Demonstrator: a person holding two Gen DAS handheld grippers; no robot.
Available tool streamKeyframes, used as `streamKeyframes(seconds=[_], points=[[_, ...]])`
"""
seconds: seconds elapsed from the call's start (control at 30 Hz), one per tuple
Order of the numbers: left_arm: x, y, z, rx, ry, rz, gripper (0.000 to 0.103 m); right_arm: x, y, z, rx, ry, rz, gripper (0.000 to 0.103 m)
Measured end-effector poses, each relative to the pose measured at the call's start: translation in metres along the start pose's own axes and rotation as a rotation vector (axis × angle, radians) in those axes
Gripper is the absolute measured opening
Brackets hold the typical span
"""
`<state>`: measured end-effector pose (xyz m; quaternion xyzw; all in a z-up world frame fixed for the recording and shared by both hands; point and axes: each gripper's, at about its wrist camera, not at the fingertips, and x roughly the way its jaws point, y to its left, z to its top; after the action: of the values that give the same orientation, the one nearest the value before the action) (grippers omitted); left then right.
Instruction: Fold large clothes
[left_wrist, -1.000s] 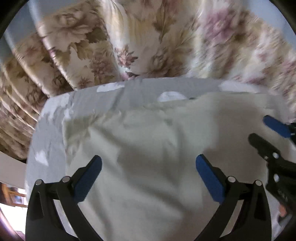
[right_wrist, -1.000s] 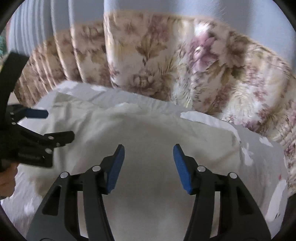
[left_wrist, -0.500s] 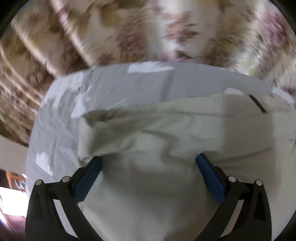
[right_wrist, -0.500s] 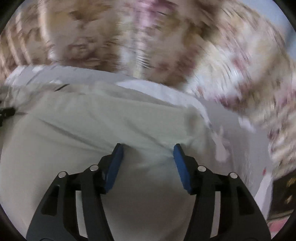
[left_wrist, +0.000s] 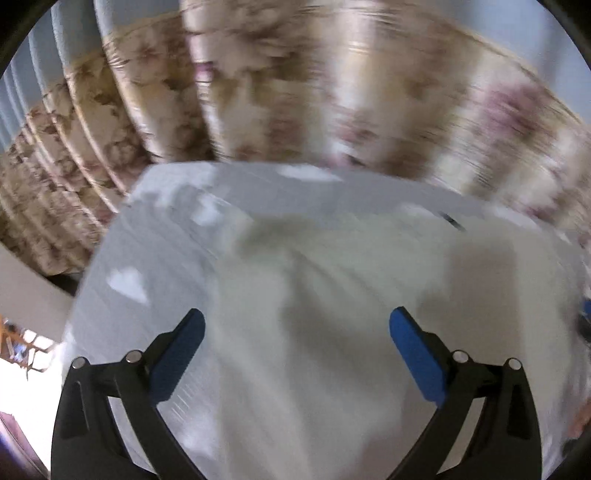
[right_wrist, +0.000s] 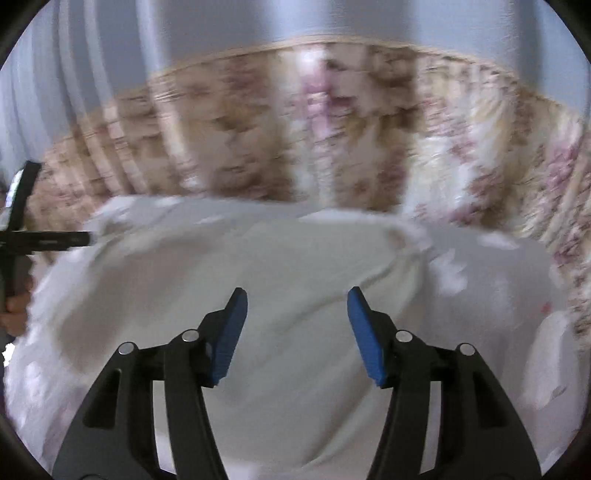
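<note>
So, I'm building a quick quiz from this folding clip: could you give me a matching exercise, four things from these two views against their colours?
Things:
1. garment
2. bed sheet
3. curtain
4. right gripper finger pads

Colours:
A. blue
B. grey with white patches
C. beige and pink floral
D. plain pale cream

Pairs: 1-D, 2-B, 3-C, 4-A

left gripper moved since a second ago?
Yes. The left gripper has shifted sideways: the far left corner of the grey sheet now sits further right in its view, the garment still below.
</note>
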<state>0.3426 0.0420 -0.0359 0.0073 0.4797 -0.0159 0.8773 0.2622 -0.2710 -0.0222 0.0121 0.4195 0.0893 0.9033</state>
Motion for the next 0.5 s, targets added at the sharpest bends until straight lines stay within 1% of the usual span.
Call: streamKeyframes(seconds=[0.07,0.13,0.2,0.23,0.3,0.37,0.4,0.47,0.5], points=[[-0.007,-0.021,-0.03,0.03,-0.01,-0.034,0.1,-0.001,0.018,-0.018,-0.051,0.001,0.009,0.056],[-0.003,-0.034,-0.054,0.038,0.005,-0.059,0.1,0.005,0.028,-0.034,-0.085,0.035,0.016,0.056],[0.014,-0.044,-0.067,0.076,0.035,-0.041,0.101,0.016,0.033,-0.046,-0.136,0.062,-0.007,0.056],[0.021,-0.045,-0.073,0.1,0.026,-0.016,0.102,0.021,0.032,-0.051,-0.16,0.073,-0.017,0.056],[0.025,-0.043,-0.077,0.109,0.017,-0.028,0.102,0.022,0.026,-0.055,-0.169,0.074,-0.017,0.054],[0.024,-0.039,-0.078,0.116,0.015,-0.037,0.102,0.02,0.018,-0.058,-0.194,0.078,-0.021,0.04],[0.025,-0.036,-0.077,0.117,0.016,-0.04,0.102,0.018,0.015,-0.059,-0.207,0.078,-0.029,0.038],[0.029,-0.027,-0.076,0.105,0.024,-0.071,0.102,0.014,0.005,-0.061,-0.198,0.083,-0.013,0.028],[0.028,-0.024,-0.078,0.101,0.022,-0.076,0.102,0.012,0.001,-0.062,-0.191,0.084,-0.008,0.028]])
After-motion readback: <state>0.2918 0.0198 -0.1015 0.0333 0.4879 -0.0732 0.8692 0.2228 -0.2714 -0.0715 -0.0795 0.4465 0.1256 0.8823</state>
